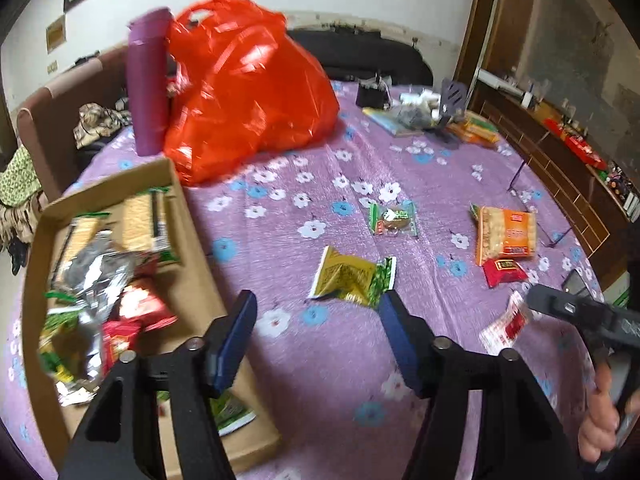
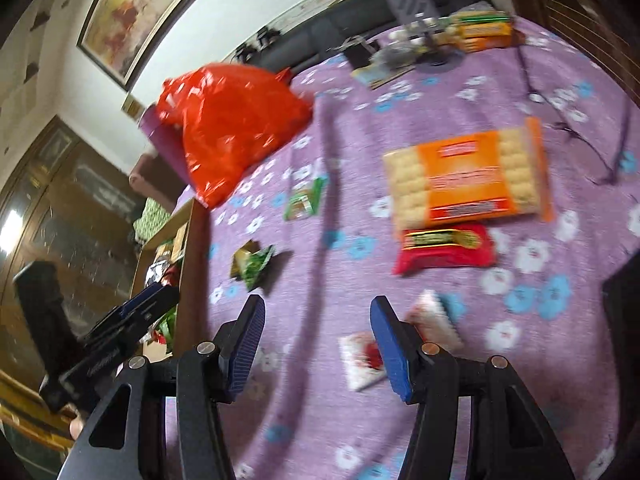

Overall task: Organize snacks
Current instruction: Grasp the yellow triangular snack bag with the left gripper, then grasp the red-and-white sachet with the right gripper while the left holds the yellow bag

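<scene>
snacks lie scattered on the purple flowered desk (image 1: 320,360): yellow-green packet (image 1: 352,278) just ahead of the left gripper (image 1: 318,336), whose fingers are spread with nothing between them. cardboard box (image 1: 192,248) at its left holds more packets. orange cracker pack (image 2: 468,178) touches the red packet (image 2: 444,248) below it. right gripper (image 2: 318,340) is released too, a white-red packet (image 2: 362,360) lying by its right finger. red plastic bag (image 1: 244,84) sits behind.

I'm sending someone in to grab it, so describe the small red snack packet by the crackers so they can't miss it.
Start at the purple flowered tablecloth and find the big orange cracker pack. The red packet lies against its near edge. It is the only solid red one, with a yellow-green label band; the nearby white packets only have red marks.
</scene>
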A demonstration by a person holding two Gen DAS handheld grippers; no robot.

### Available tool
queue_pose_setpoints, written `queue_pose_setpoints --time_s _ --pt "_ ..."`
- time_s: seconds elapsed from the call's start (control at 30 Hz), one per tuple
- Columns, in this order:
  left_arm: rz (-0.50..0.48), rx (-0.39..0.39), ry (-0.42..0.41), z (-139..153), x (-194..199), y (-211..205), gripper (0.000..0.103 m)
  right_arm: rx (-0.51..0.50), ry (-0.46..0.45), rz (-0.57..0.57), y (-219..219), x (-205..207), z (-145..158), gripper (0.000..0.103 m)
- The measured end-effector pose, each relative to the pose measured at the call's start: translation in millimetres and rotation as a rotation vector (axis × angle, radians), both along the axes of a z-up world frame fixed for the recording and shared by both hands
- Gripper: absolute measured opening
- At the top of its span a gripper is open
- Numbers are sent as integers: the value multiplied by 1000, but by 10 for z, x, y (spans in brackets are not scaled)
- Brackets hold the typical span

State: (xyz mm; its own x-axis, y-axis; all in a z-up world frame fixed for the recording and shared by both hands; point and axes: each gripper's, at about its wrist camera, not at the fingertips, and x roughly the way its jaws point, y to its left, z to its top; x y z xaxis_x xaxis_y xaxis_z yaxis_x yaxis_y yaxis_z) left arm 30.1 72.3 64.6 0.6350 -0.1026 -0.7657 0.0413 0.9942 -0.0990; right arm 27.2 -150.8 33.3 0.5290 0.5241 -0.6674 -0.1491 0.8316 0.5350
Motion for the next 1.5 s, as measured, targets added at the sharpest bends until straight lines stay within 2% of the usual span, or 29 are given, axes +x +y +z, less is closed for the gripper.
queue_pose_setpoints --time_s 0.1,0.23,0.43,0.53,0.6,0.67,0.77,0.83,0.93,1.1,1.2,1.3,1.43,1.5 --pt "-3 14 50 -111 219 -103 72 14 -3 -21 -151 -34 -12 59" --pt "16 61 109 -282 452 -202 72 17 0 -39 -250 -32 -49 59" --pt "15 60 167 -474 613 -308 73 35 4 -58 -347 -12 -93 59" --pt "22 91 136 -499 572 -361 59 33 13 -58 -364 -4 -133 59" --pt "8 85 114 -481 515 -405 34 34 22 -53 -361 10 -172 59" --pt "-6 82 102 -469 445 -456 25 26 33 -55 -353 30 -209 59" --pt "-28 92 82 -462 343 -497 25 4 42 -54 -334 68 -255 59" --pt "-33 64 84 -458 316 -470 24 -35 43 -53 -291 77 -284 59" --pt "-36 32 74 -406 250 -421 24 -41 48 0 -190 55 -304 60" --pt "-45 7 31 -231 76 -354 24 96 107 193 22 -105 -273 61" --pt "-48 -5 6 -143 -39 -294 24 0 109 257 133 -257 -220 61" --pt "-46 -31 -10 -91 -110 -229 24 -149 12 226 150 -324 -61 61" --pt "-51 -43 -17 -75 -169 -231 24 -161 -40 175 136 -133 41 61" --pt "-58 -40 -20 -64 -211 -242 24 -160 -7 171 184 48 -41 61"
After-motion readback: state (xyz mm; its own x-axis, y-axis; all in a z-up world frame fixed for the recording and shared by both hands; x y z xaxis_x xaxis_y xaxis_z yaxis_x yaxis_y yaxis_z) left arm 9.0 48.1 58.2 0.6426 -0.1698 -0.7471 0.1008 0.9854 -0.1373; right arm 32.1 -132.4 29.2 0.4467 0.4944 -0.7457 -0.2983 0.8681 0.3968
